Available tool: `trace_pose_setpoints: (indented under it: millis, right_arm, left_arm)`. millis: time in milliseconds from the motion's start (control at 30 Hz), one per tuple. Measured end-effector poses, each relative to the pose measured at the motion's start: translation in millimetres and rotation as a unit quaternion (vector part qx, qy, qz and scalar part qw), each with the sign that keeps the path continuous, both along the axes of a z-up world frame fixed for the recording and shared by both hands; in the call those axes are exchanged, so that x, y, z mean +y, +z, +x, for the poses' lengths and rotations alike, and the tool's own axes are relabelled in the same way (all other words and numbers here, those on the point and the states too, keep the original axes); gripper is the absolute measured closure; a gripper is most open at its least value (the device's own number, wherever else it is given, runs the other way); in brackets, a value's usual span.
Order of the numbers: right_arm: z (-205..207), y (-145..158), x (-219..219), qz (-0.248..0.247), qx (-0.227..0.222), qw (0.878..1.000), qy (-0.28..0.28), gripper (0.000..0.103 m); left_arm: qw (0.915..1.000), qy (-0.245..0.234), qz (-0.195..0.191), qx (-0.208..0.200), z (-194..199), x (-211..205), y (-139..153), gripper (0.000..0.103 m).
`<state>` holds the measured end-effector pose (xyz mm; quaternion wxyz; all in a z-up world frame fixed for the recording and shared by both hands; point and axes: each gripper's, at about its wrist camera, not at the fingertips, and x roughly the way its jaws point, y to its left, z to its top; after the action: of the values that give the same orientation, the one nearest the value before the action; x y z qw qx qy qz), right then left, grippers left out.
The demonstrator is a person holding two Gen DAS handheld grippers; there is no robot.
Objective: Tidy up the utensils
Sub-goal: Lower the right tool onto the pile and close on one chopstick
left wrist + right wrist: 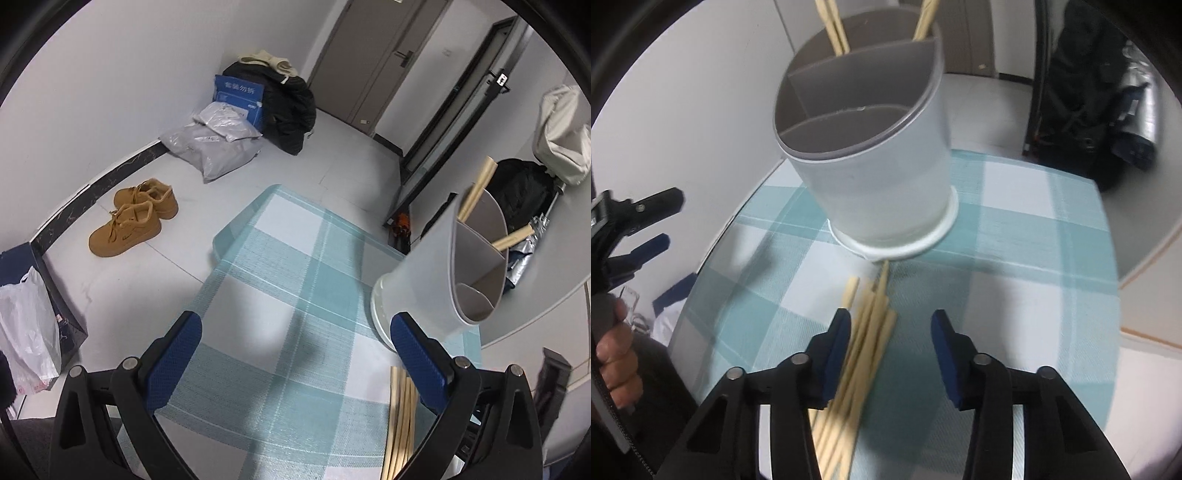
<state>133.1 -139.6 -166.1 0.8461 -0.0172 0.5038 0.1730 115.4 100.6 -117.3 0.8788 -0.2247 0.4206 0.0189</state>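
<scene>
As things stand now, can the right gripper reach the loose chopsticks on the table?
Probably yes. The right gripper is open, and the loose chopsticks lie on the tablecloth just beside its left finger, with nothing over them. The utensil holder stands beyond their far ends, out of the way.

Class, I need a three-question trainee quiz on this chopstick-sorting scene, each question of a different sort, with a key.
1. True or false: the right gripper is shut on a chopstick.
2. Multiple choice: the loose chopsticks lie A) inside the holder, B) on the checked tablecloth in front of the holder, C) on the floor.
3. Fill in: the grey utensil holder is split into ___ compartments.

Key: 1 false, both it and the left gripper are open and empty; 2 B; 3 three, with chopsticks already standing in the rear ones.
</scene>
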Motion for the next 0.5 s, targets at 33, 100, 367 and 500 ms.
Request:
trace_pose_setpoints:
  millis: [33, 100, 367, 500]
  right_arm:
    - [4, -4, 3, -0.002, 0.008, 1.000, 0.000, 0.069]
    - [11, -11, 8, 0.003, 0.023, 1.000, 0.004, 0.078]
    - [26, -18, 23, -0.028, 0.031, 0.999, 0.035, 0.082]
    - [27, -20, 26, -0.029, 0.043, 0.998, 0.028, 0.080]
  left_arm:
    - [1.0000, 0.003, -0.002, 0.002, 0, 2, -1, 0.003]
    - [0.9999, 0.009, -0.008, 0.007, 0, 4, -2, 0.003]
    - [0.9996, 0.009, -0.023, 0.017, 3, 6, -4, 0.003]
    - [0.9997, 0.007, -0.020, 0.015, 3, 6, -2, 0.003]
